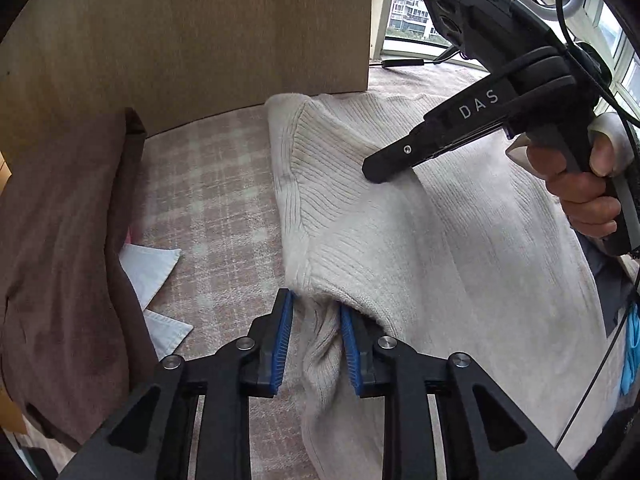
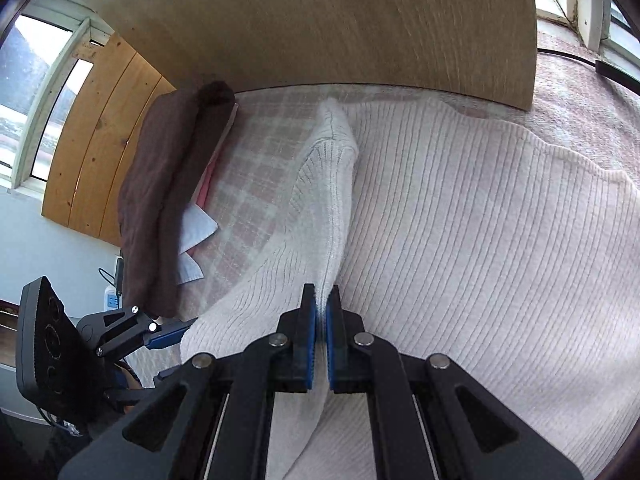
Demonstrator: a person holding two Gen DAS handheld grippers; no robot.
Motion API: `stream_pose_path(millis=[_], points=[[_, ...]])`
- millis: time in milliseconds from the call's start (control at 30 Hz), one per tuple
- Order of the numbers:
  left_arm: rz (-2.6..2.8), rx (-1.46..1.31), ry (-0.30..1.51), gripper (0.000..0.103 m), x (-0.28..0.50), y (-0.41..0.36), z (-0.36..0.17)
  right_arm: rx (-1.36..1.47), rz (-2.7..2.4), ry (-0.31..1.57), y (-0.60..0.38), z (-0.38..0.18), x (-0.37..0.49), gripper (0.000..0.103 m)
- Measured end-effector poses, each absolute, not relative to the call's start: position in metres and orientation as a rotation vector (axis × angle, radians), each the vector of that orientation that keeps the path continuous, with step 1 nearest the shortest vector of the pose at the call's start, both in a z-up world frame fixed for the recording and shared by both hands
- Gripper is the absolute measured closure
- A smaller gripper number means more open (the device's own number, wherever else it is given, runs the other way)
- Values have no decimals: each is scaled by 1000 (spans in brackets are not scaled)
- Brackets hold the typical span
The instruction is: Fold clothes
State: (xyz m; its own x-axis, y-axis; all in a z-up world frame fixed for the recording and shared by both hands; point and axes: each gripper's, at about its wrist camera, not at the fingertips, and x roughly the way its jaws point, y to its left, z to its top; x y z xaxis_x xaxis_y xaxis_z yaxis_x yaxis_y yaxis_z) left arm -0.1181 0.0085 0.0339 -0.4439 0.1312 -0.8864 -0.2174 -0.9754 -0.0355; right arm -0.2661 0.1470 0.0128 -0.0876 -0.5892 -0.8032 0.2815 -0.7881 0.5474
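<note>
sweater [image 1: 460, 240], cream and ribbed, lies spread on the pink plaid blanket [image 1: 208, 184] just in front of a wooden board [image 1: 192, 32], one sleeve doubled over its body. right gripper [image 2: 321, 316] is clenched on the sleeve's fold ridge; left gripper [image 1: 316, 308] has knit bunched between its blue pads, but whether they still bite i cannot tell. to fold well, i judge both should lay the sleeve flat and straight along the body before letting go. left view alone shows the person's hand [image 1: 580, 196] on the right tool's handle; right view alone shows the pine panel [image 2: 100, 136] beside the brown folded cloth [image 2: 160, 184].
</note>
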Motion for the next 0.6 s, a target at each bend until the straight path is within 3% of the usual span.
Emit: stream_pose_path(millis=[33,233,467,600], points=[[2533,-1538,99,94,-120,3,33,1593,-1929,-352,147,15,-267,99],[2614,-1613,-54,94,-122,-34,16,1516,-1944,-407,134,22,-273,99],[2645,-1663,-62,84,-120,-44,12,1487,-2062,-123,90,17,-275,98],[2649,-1627,-49,76,-98,-51,34,1464,-2107,-5,92,37,-268,90]])
